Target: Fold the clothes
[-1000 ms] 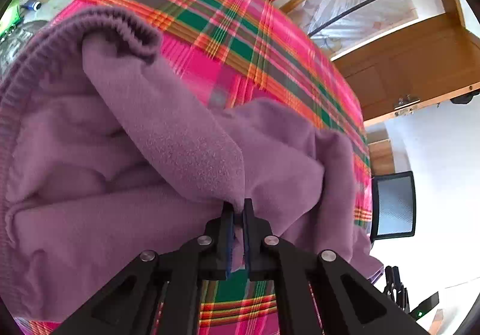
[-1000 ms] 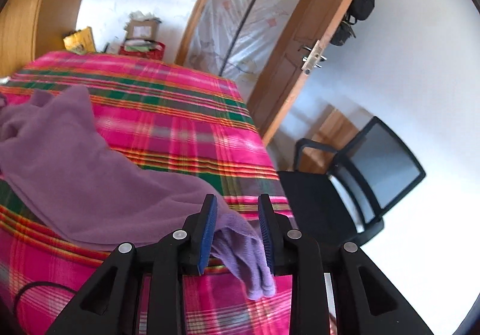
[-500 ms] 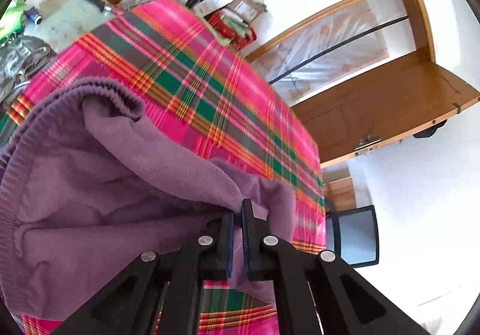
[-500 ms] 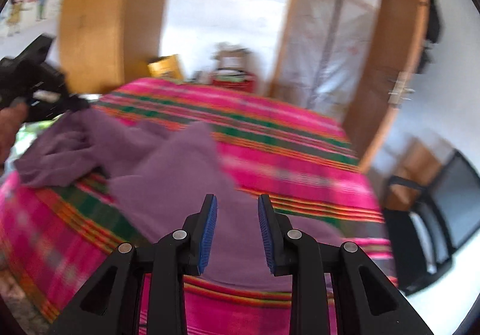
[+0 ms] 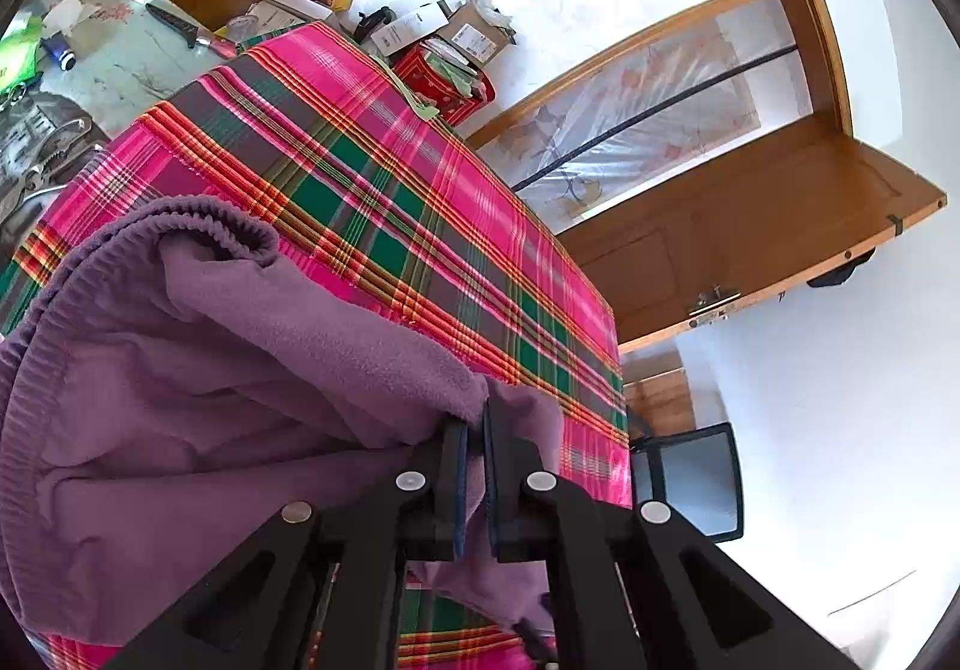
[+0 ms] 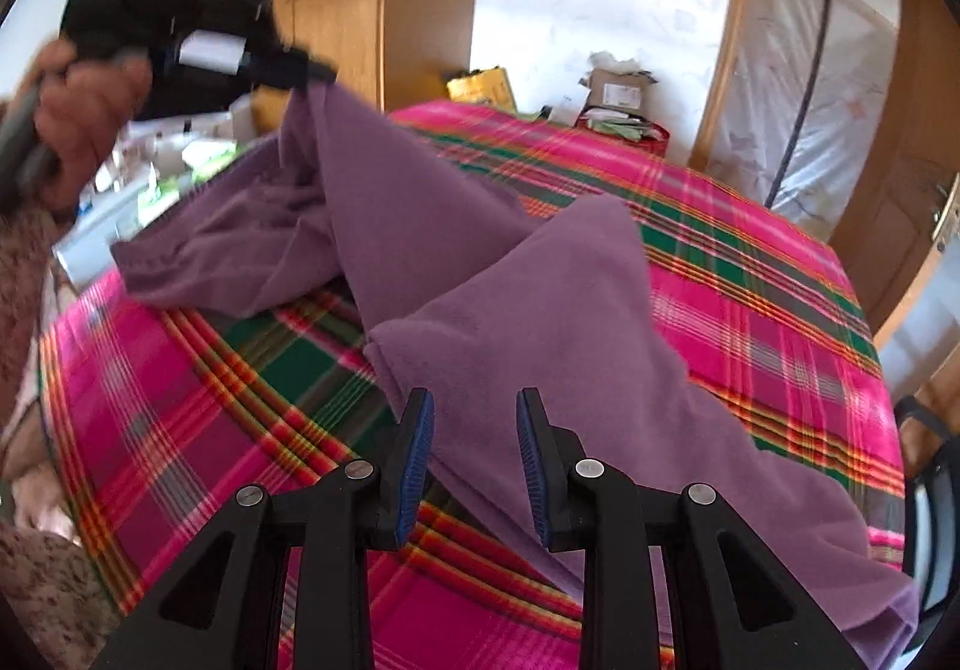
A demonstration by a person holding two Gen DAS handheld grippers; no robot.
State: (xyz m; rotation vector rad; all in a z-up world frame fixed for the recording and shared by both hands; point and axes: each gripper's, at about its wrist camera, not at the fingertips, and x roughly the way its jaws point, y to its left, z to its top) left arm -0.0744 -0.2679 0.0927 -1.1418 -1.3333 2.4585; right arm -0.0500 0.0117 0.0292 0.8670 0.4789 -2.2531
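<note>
My garment point(image 6: 540, 322) lies on the cloth-covered table point(image 6: 750, 274), running from upper left to lower right of my right view; boxes point(image 6: 618, 93) sit behind it.

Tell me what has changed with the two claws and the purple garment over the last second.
The right claw swung off the sleeve end that lay between its open fingers at the table edge and now points across the purple garment toward the left claw. The left claw lifted its pinched fold, so more of the plaid cloth shows behind. Unchanged: left claw shut on the garment, right claw open and empty.
</note>
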